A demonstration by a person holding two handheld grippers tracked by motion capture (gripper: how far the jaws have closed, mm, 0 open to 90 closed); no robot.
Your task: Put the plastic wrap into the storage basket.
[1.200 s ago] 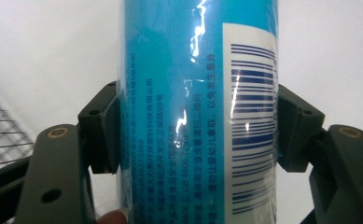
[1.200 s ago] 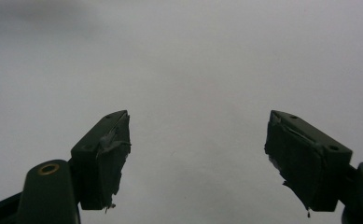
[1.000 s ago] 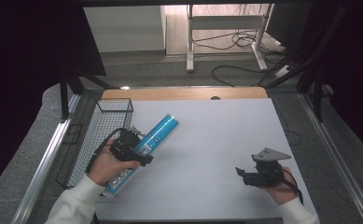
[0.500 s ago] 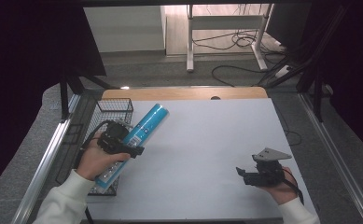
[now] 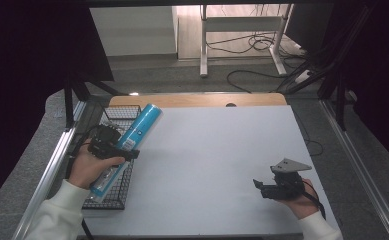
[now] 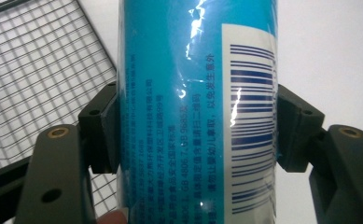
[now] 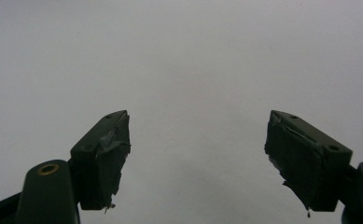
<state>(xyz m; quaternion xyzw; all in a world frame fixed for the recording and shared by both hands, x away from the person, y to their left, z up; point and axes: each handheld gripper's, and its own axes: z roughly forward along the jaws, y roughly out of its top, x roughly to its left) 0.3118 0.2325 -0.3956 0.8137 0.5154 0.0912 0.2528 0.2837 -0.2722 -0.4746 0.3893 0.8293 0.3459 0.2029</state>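
Two grippers are at work over a white worktop (image 5: 217, 160). The left gripper (image 5: 113, 148) has its fingers (image 6: 102, 133) pressed against both sides of a blue tube (image 5: 132, 140), clamping it around its middle. The tube is held slanted, its lower end over a black wire basket (image 5: 113, 199) at the worktop's left edge and its upper end over the basket's far rim, reaching toward the worktop's far left corner. In the left gripper view the basket's mesh lies just behind the tube on the left, with bare worktop to the right. The right gripper (image 5: 272, 187) rests well apart, near the front right corner, its fingers (image 7: 105, 156) spread wide with nothing between them. Cables (image 5: 254, 47) trail across the floor beyond the worktop.
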